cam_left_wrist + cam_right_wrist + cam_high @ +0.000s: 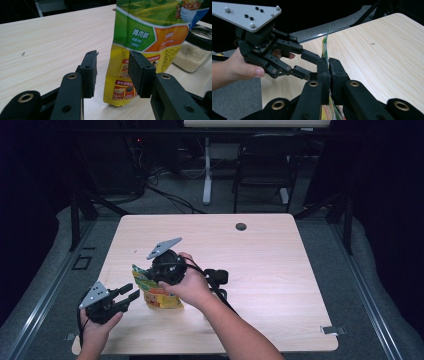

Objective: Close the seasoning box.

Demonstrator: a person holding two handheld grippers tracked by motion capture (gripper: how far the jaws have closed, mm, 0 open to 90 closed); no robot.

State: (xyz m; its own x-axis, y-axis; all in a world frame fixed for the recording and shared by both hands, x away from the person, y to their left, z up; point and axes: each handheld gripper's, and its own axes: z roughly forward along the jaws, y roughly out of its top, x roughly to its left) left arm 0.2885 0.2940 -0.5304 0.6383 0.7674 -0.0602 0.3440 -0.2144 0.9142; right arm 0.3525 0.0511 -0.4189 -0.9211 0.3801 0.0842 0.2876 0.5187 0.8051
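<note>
While the right gripper is pinching the pouch upright, the left gripper is waiting wide open beside it, grip pending

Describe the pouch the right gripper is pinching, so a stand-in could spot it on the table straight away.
On the light wooden table, look near the front left, between the two grippers. The pouch stands upright there, its top edge clamped in the right gripper, with the open left gripper facing its lower half. It is bright yellow and green with printed food pictures, unlike the clear jar of pale grains beside it.
</note>
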